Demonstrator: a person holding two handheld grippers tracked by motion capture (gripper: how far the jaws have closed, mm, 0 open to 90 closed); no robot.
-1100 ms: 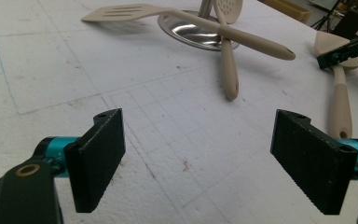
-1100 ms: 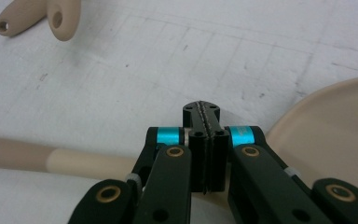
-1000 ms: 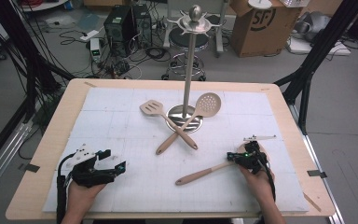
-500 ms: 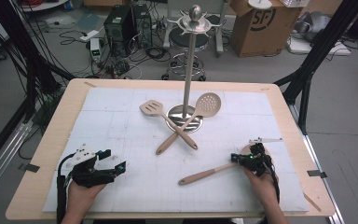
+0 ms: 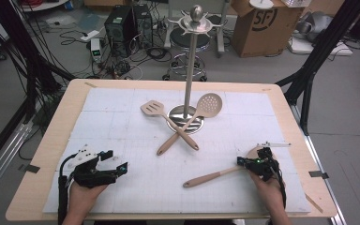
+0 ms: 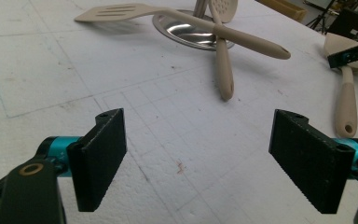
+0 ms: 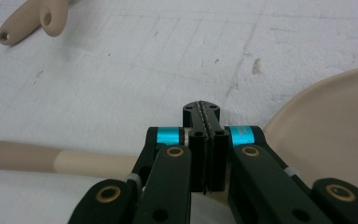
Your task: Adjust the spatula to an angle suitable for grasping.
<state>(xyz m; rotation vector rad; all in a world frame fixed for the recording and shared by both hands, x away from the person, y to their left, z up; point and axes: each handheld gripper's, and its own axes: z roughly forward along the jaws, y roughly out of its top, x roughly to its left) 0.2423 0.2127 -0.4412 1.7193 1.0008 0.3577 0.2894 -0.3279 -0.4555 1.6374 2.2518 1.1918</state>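
High view: the right gripper (image 5: 258,165), at lower right of the frame, sits over the neck of a beige spoon (image 5: 213,176) that lies on the white foam mat (image 5: 122,117); the spoon's handle runs toward lower centre and its bowl is under the hand. In the right gripper view the jaws are pressed flat together, pad against pad, directly above the junction of handle (image 7: 51,158) and bowl (image 7: 335,135); whether they pinch the spoon cannot be told. The left gripper (image 5: 110,168), at lower left, rests on the mat well apart from every utensil; in the left gripper view its jaws stand wide apart with bare mat between them. At upper centre, a slotted turner (image 5: 168,123) and a perforated skimmer (image 5: 190,122) lie crossed over the round base of a metal utensil stand (image 5: 191,65).
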